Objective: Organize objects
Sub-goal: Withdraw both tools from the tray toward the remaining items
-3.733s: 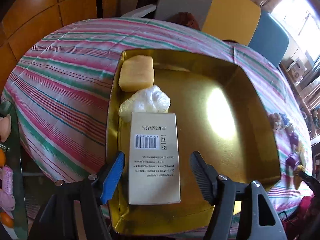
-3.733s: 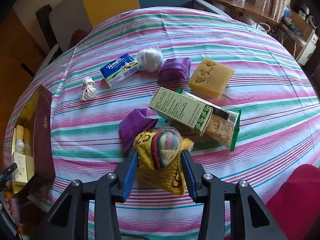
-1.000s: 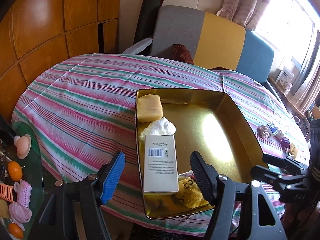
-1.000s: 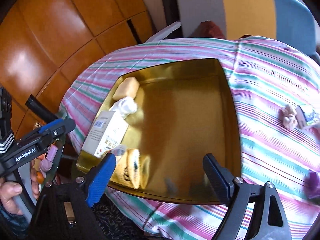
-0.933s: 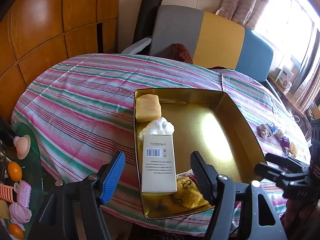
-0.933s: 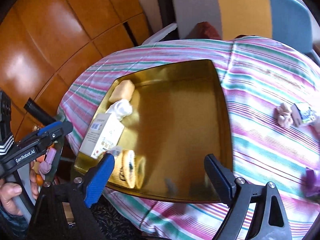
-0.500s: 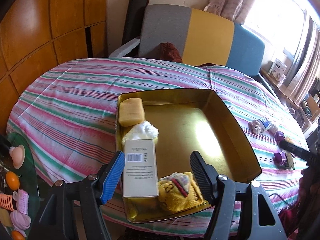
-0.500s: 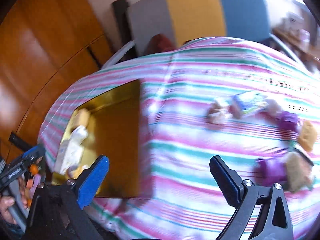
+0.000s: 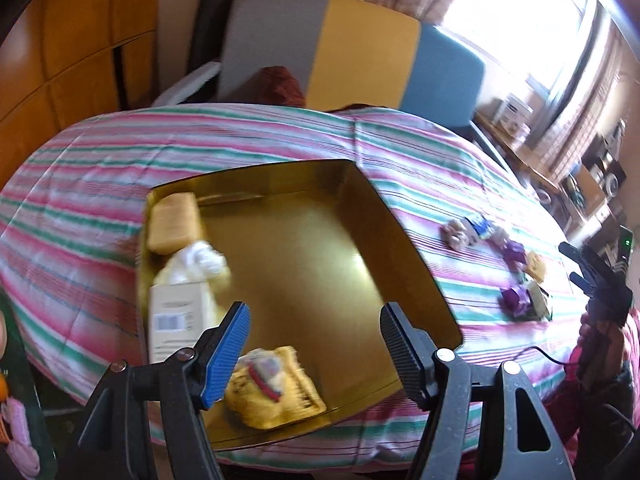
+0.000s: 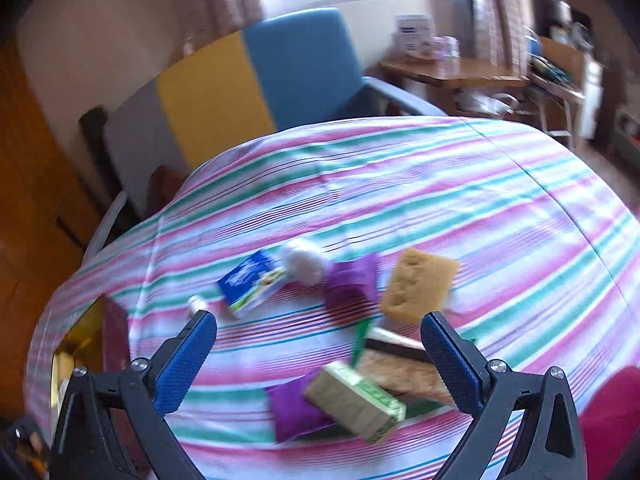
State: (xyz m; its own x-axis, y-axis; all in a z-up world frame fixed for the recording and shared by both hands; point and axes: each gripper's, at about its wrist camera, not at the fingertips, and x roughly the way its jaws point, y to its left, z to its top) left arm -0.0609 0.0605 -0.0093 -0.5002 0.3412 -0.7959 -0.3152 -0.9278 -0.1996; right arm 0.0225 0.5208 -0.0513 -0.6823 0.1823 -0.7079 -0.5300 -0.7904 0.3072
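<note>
Inside the gold tray [image 9: 404,248] on the striped tablecloth [image 9: 80,208], four things lie along the left wall and near edge: a yellow sponge [image 9: 173,223] in the far left corner, a white wad [image 9: 196,260] just beside it, a cream box [image 9: 176,320] with a barcode next, and a yellow knit pouch [image 9: 272,384] at the near edge; the rest of the tray floor is bare. Over the near edge, the left gripper [image 9: 314,346] hangs with jaws spread wide, holding nothing. Well apart from the tray, the right gripper [image 10: 318,356] also stands wide apart and unloaded above a blurred cluster on the cloth: a blue tissue pack [image 10: 250,282], a white ball [image 10: 302,262], two purple packets [image 10: 352,284] [image 10: 296,406], a second sponge [image 10: 418,286], a green box [image 10: 354,402] and a cracker pack [image 10: 404,368] touching it. Only the tray's corner [image 10: 76,340] shows at the left of the right wrist view.
</note>
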